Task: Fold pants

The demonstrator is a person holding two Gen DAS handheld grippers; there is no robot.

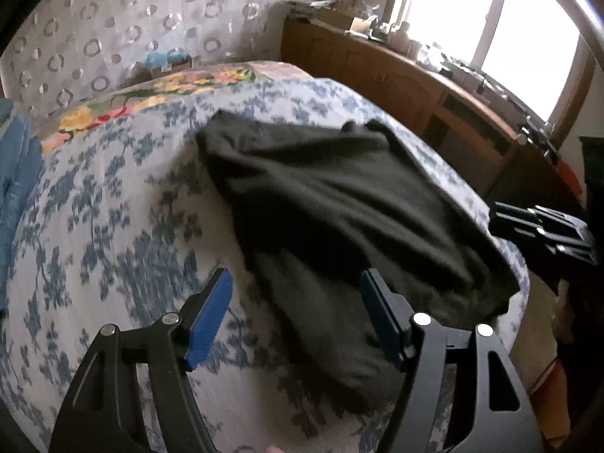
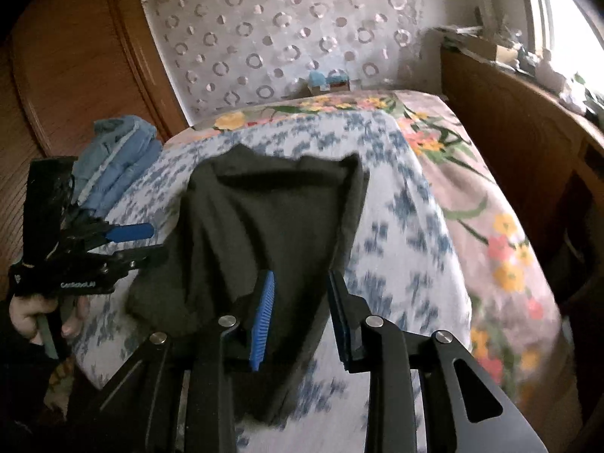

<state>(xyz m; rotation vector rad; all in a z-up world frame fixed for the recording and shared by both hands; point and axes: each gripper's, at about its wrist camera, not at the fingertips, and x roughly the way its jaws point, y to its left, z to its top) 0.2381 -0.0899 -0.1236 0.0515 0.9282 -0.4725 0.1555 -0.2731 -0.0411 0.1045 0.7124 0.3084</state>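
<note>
The dark pants (image 1: 339,204) lie bunched on the bed with the blue-and-white floral cover (image 1: 113,196); they also show in the right wrist view (image 2: 264,219). My left gripper (image 1: 296,283) is open and empty, hovering above the near part of the pants. It also shows in the right wrist view (image 2: 147,241) at the left, beside the pants. My right gripper (image 2: 302,283) is open and empty above the near edge of the pants. It shows in the left wrist view (image 1: 498,219) at the bed's right edge.
A folded blue garment (image 2: 117,158) lies at the bed's left side. A wooden cabinet (image 1: 415,87) with clutter runs along the right under a window. A wooden wardrobe (image 2: 75,60) stands left. A patterned curtain (image 2: 283,30) hangs behind the bed.
</note>
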